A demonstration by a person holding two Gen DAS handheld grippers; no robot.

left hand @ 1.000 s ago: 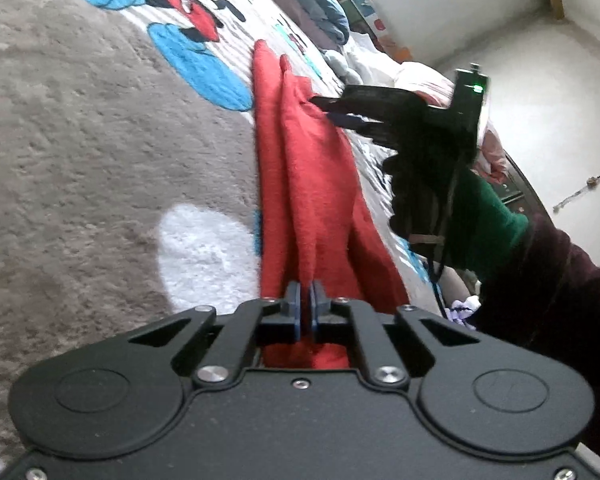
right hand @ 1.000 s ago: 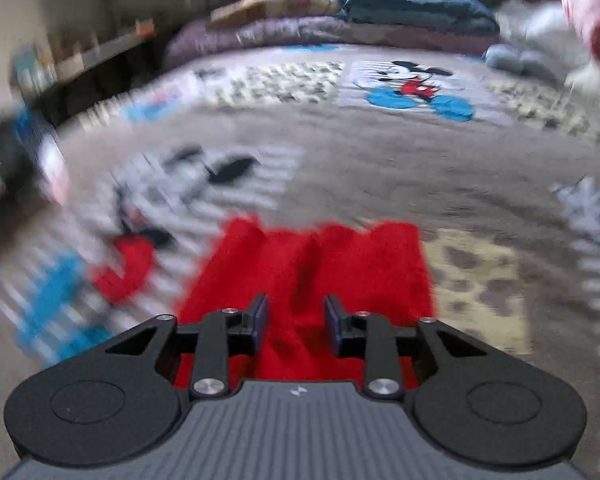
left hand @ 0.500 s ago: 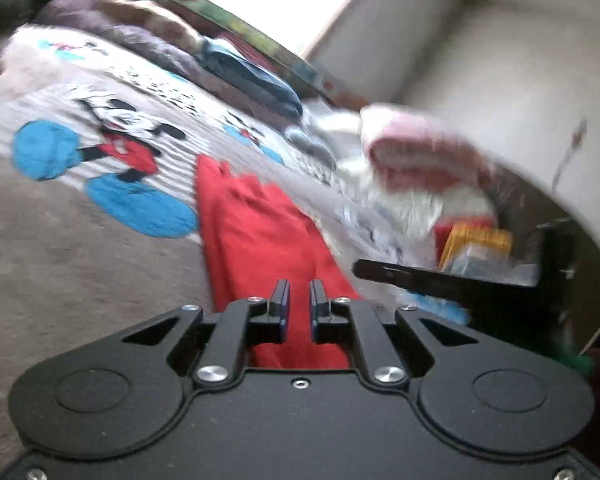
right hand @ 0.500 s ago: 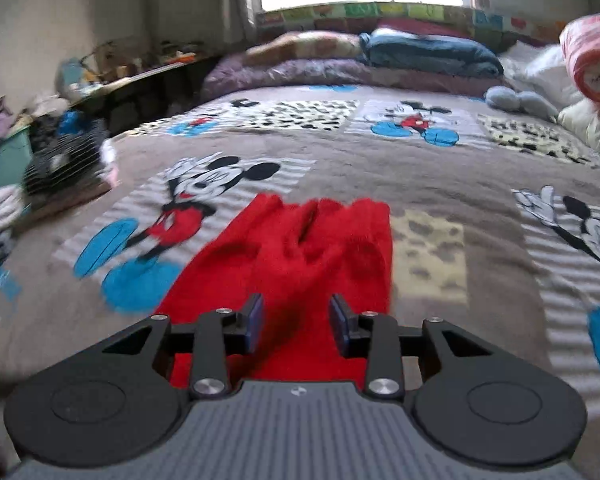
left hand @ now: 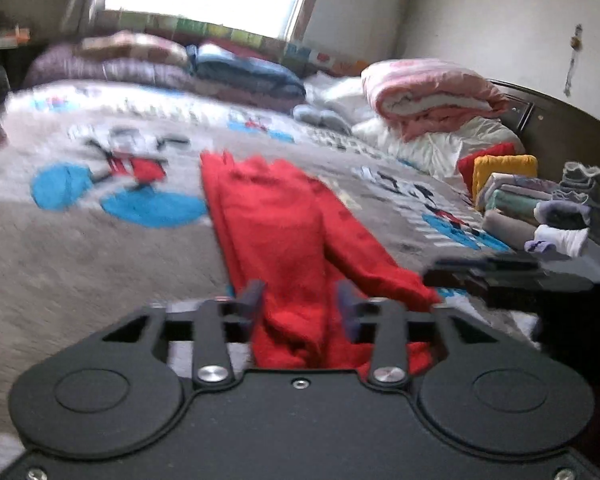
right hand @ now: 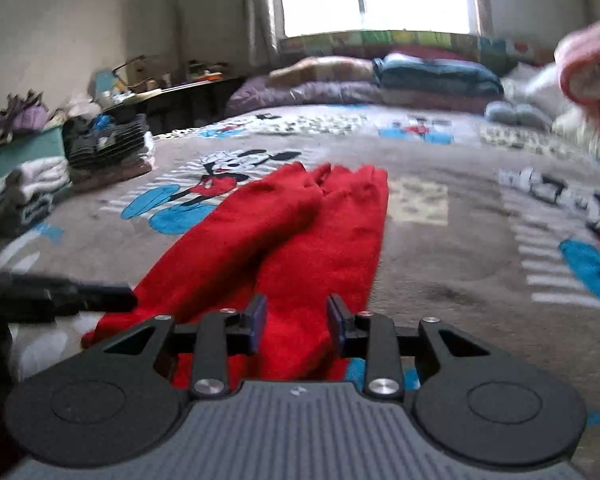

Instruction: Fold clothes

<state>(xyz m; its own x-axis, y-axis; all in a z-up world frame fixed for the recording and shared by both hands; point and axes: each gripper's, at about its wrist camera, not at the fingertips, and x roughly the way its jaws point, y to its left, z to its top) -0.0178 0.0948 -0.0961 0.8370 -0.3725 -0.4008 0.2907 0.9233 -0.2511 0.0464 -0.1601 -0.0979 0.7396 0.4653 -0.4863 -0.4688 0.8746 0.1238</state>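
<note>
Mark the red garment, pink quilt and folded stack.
Red garment [left hand: 284, 220], left wrist view: middle of the cloth.
Pink quilt [left hand: 432, 98], left wrist view: top of the roll.
Folded stack [left hand: 512, 196], left wrist view: side of the stacked folds.

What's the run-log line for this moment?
left claw: just opened, empty | right claw: open, empty | red garment: flat on bed

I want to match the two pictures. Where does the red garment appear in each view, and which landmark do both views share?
Left wrist view: the red garment runs from centre down between the open left claw.
Right wrist view: the red garment lies centre, reaching the open right claw.
Shared landmark: the rolled pink quilt, at right in both.
</note>
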